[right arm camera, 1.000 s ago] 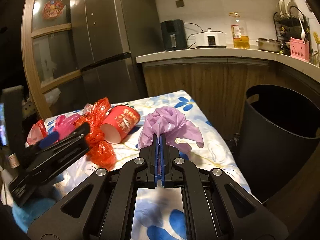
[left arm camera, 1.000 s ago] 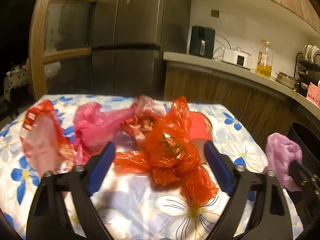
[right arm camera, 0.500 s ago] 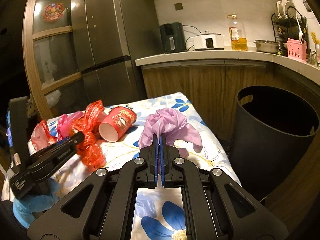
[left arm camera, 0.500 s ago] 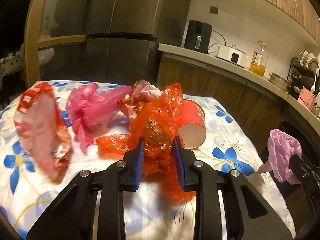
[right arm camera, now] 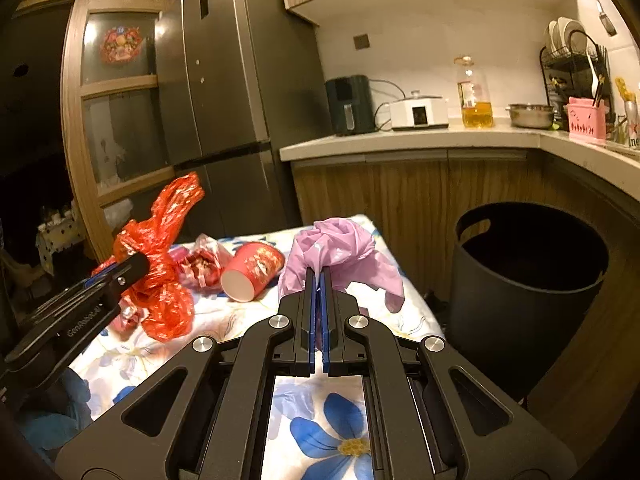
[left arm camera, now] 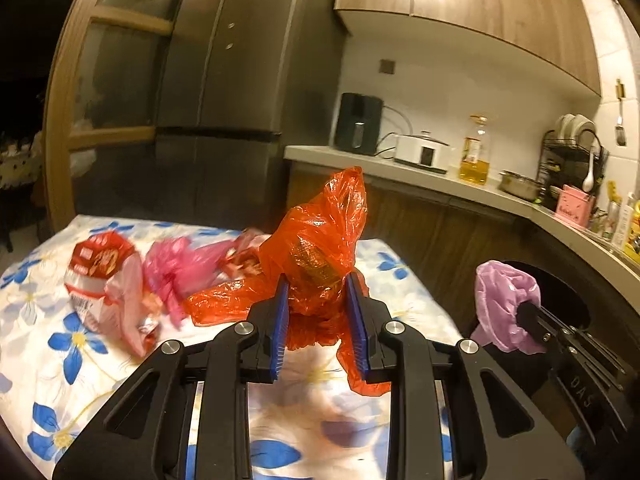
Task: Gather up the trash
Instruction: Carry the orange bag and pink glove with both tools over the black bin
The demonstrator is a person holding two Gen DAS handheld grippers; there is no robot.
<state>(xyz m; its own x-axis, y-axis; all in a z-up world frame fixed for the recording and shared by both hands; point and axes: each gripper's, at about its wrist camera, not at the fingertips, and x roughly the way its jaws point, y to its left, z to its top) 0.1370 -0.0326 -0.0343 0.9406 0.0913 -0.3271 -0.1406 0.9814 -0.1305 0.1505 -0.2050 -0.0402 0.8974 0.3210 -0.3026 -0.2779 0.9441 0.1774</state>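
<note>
My left gripper (left arm camera: 318,300) is shut on a crumpled orange plastic bag (left arm camera: 320,240) and holds it above the flowered table (left arm camera: 60,360); the bag also shows in the right wrist view (right arm camera: 160,264). My right gripper (right arm camera: 319,280) is shut on a lilac plastic bag (right arm camera: 340,248), held over the table's right end; it also shows in the left wrist view (left arm camera: 504,304). A black trash bin (right arm camera: 528,292) stands on the floor right of the table. A red paper cup (right arm camera: 252,270) lies on its side on the table.
A pink bag (left arm camera: 180,272), a red-and-white snack wrapper (left arm camera: 104,280) and a red wrapper (right arm camera: 200,260) lie on the table. Behind stand a dark fridge (right arm camera: 240,100) and a wooden counter (right arm camera: 420,140) with appliances, an oil bottle and a dish rack.
My left gripper closed on the orange bag and lifted it off the table. My right gripper rose with the lilac bag and moved closer to the bin.
</note>
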